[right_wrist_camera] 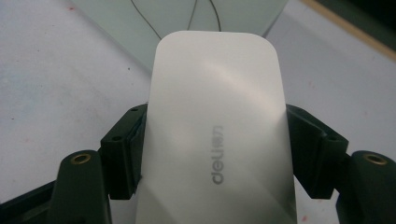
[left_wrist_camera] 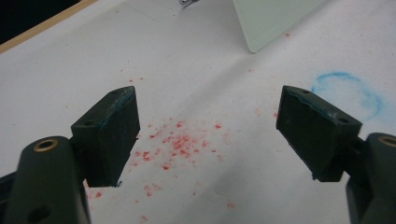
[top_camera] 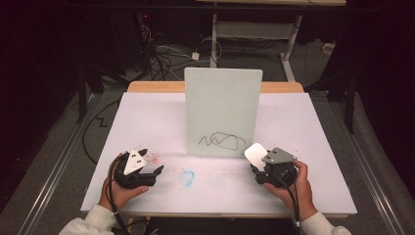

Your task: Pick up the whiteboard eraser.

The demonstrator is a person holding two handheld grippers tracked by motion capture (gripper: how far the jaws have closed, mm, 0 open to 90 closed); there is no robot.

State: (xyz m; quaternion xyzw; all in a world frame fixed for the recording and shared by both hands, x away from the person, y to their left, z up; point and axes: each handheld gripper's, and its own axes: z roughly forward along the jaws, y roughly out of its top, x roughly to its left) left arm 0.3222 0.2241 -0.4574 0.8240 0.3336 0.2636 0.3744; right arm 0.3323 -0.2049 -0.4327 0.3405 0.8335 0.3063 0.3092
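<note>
A pale whiteboard (top_camera: 222,110) stands upright at the middle of the table, with a black scribble (top_camera: 221,141) near its lower edge. My right gripper (top_camera: 258,164) is shut on a white eraser (top_camera: 255,154), a flat rounded block with "deli" printed on it (right_wrist_camera: 217,126). The eraser's front end is close to the board's lower right corner (right_wrist_camera: 187,18). My left gripper (top_camera: 151,169) rests on the table at the front left, open with nothing between its fingers (left_wrist_camera: 109,133). Below it lie red specks (left_wrist_camera: 180,144).
The white table cover (top_camera: 147,117) carries a faint blue ring stain (top_camera: 186,177) between the two grippers, seen too as a blue ring (left_wrist_camera: 348,91) in the left gripper view. A wooden table edge (top_camera: 156,86) shows behind the board. Cables (top_camera: 161,58) lie on the floor beyond.
</note>
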